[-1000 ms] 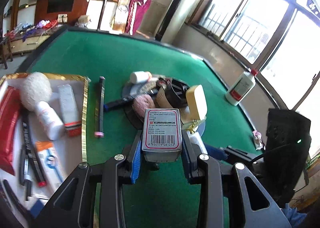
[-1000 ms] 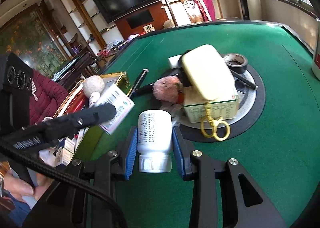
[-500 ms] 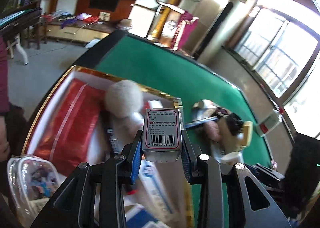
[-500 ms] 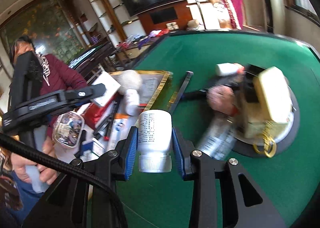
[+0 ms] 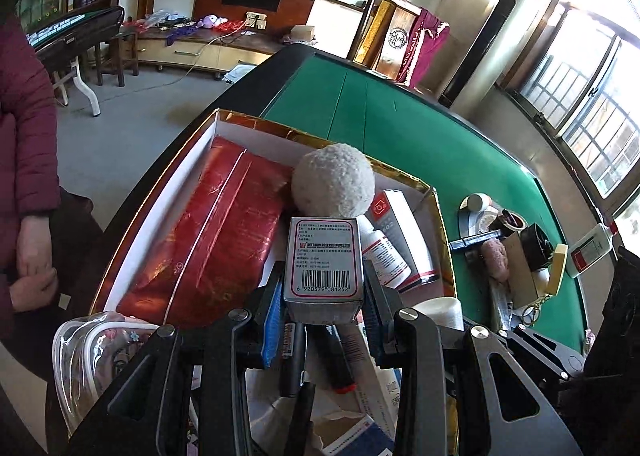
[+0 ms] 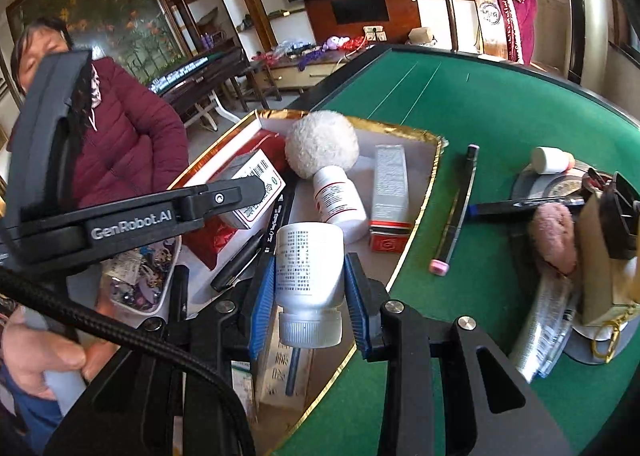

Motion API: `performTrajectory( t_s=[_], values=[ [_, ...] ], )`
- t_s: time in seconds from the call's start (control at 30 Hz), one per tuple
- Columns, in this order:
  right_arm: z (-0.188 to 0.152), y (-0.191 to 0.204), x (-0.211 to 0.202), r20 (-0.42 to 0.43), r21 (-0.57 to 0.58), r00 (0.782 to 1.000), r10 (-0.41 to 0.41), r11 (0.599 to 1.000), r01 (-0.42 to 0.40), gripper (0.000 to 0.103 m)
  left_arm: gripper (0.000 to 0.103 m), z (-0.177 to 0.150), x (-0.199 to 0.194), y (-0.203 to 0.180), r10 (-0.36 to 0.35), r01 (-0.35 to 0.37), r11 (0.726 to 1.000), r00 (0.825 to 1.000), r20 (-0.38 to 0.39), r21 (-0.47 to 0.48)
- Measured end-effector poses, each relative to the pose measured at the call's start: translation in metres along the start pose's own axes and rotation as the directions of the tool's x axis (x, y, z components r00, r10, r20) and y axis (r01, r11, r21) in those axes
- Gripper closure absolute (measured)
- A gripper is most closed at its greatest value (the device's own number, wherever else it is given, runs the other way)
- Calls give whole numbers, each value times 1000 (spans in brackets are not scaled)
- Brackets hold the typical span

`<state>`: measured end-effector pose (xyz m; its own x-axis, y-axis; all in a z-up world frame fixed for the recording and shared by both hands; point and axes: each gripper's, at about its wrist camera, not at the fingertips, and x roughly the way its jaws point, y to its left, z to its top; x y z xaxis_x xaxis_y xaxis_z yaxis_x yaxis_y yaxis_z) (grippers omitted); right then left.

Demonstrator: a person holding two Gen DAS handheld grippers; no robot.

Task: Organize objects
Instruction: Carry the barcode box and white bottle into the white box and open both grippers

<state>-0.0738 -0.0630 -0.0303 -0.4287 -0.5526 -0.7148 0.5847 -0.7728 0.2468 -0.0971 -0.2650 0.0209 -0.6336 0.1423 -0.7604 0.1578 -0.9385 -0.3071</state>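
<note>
My left gripper (image 5: 324, 320) is shut on a small silver medicine box (image 5: 323, 262) with a barcode, held over the gold-edged white tray (image 5: 200, 143). My right gripper (image 6: 309, 296) is shut on a white pill bottle (image 6: 309, 268), cap toward the camera, over the tray's (image 6: 434, 171) near right edge. The left gripper's black arm (image 6: 132, 215) crosses the right wrist view with the box (image 6: 256, 187) at its tip. In the tray lie a red packet (image 5: 212, 232), a white fluffy ball (image 5: 333, 180), a small white bottle (image 6: 338, 199), a narrow carton (image 6: 390, 191) and pens.
On the green table (image 6: 500, 115) right of the tray lie a long black pen (image 6: 456, 207) and a round black stand (image 6: 536, 191) piled with a pink puff, boxes and tape. A glue bottle (image 5: 590, 250) lies far right. A person in a maroon jacket (image 6: 120, 135) sits left of the tray.
Both grippers have swung left from above the round stand to above the tray, each keeping its grip. The left one arrived first; the right kept moving through the last half second.
</note>
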Motion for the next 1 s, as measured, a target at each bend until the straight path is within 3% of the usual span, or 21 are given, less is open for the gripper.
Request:
performTrajectory(
  t_s=[0.1, 0.47, 1.0],
  values=[
    [-1, 1, 9, -11, -11, 999, -36, 999, 36, 71, 73, -1, 1, 1, 15, -15, 1000, 1000, -9, 3],
    [-11, 0, 18, -21, -8, 998, -52, 999, 51, 71, 73, -3, 7, 0, 40, -40, 999, 999, -33, 21],
    [-7, -2, 5, 2, 12, 1000, -20, 1000, 20, 66, 72, -3, 6, 2, 22, -22, 1000, 999, -43, 5]
  ],
)
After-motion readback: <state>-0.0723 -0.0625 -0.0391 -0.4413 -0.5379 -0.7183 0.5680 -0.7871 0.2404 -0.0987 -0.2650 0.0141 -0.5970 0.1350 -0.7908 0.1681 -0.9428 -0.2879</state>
